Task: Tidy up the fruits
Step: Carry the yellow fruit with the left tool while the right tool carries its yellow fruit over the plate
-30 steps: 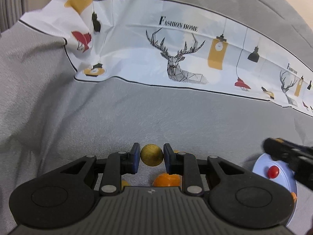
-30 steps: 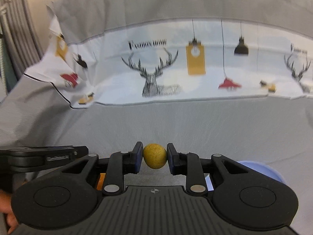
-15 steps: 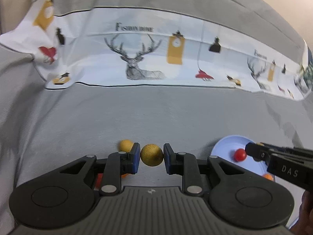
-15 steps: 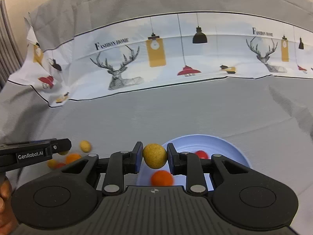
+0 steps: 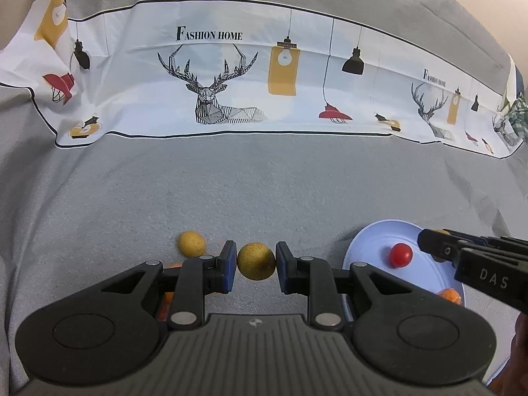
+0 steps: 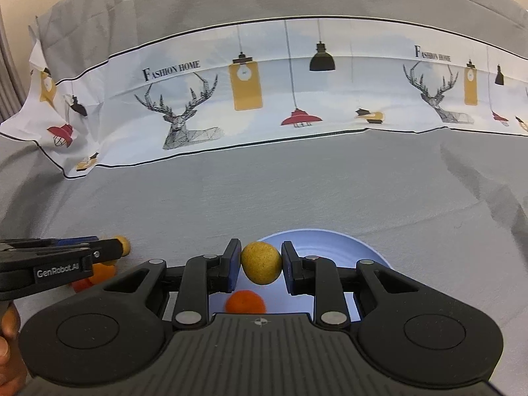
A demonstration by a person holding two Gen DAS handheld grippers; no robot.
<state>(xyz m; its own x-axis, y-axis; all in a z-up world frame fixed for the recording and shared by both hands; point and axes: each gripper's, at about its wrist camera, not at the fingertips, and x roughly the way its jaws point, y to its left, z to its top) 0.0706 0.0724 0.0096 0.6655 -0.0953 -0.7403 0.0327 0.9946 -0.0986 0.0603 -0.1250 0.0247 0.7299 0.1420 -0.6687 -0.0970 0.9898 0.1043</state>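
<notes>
left hand-held gripper [image 5: 256,265]: pads closed on a round dull-yellow fruit [image 5: 256,261], held clear above the grey cloth [image 5: 264,191]; it sits left of the plate.
right hand-held gripper [image 6: 261,265]: pads clamped on a second yellow fruit [image 6: 261,263], speckled skin, held over the near-left part of the plate.
plate [image 6: 330,241]: pale blue, round, lying on the grey cloth. In the left wrist view the same plate [image 5: 369,247] is at lower right, partly covered by the right hand-held gripper's side.
on plate: orange fruit [image 6: 246,302] directly below the held one in the right wrist view; small red fruit [image 5: 400,255] near the middle of the plate; another orange piece [image 5: 449,295] at the plate's near edge, partly hidden.
loose fruit: one yellow fruit [image 5: 191,243] on the cloth just left of the left gripper's fingers; orange fruit [image 6: 104,270] behind the left gripper's side in the right wrist view, mostly hidden.
backdrop: white printed cloth [image 5: 231,82] with deer, lamps and "FASHION HOME" text, running across the far side above the grey cloth.
</notes>
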